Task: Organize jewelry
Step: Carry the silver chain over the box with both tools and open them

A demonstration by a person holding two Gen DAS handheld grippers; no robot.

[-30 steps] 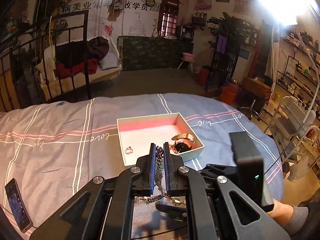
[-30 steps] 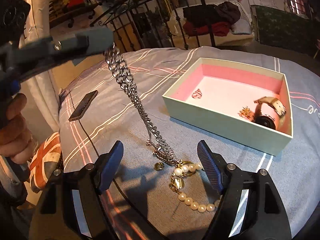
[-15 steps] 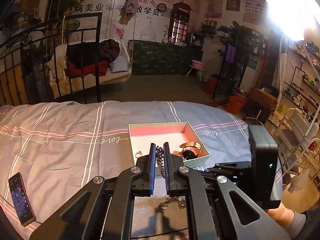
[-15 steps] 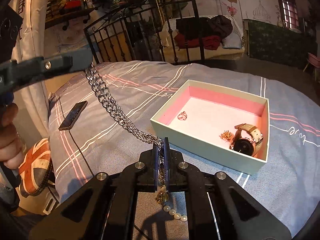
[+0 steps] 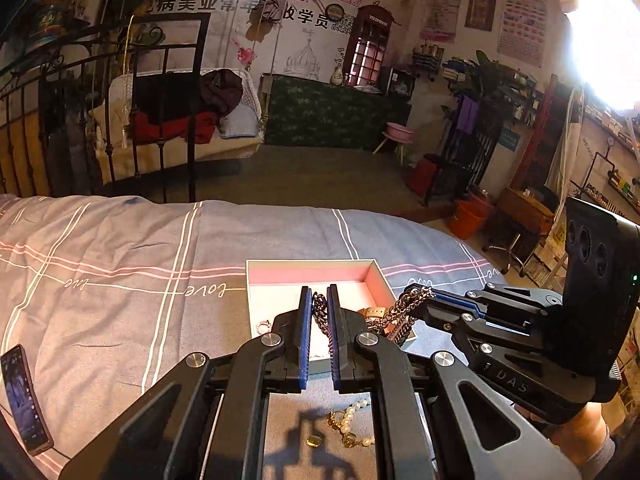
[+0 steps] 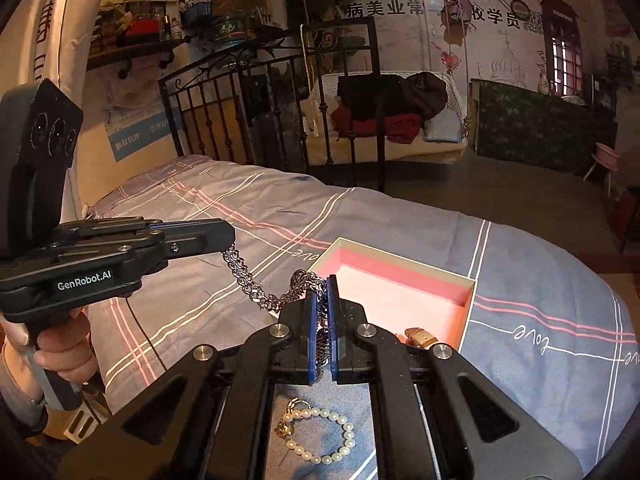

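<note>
A silver chain necklace [image 6: 256,292] hangs in the air between my two grippers, above the near edge of an open box with a pink inside [image 6: 404,280]. My left gripper [image 5: 320,300] is shut on one end of the chain [image 5: 320,316]. My right gripper [image 6: 322,284] is shut on the other end; it shows from the side in the left wrist view [image 5: 424,300]. The box [image 5: 308,270] holds a small ring [image 5: 264,325] and a watch with a tan strap [image 6: 420,338]. A pearl bracelet [image 6: 320,436] lies on the bed under my grippers.
The bed has a grey sheet with pink and white stripes [image 5: 120,272]. A black phone [image 5: 22,398] lies at its left edge. A black iron bedframe [image 6: 280,112] stands behind. A small gold coin piece [image 5: 316,440] lies near the pearls.
My right gripper closed on the lower part of the chain, then both grippers rose and lifted it off the sheet toward the box. The pearl bracelet stayed on the bed.
</note>
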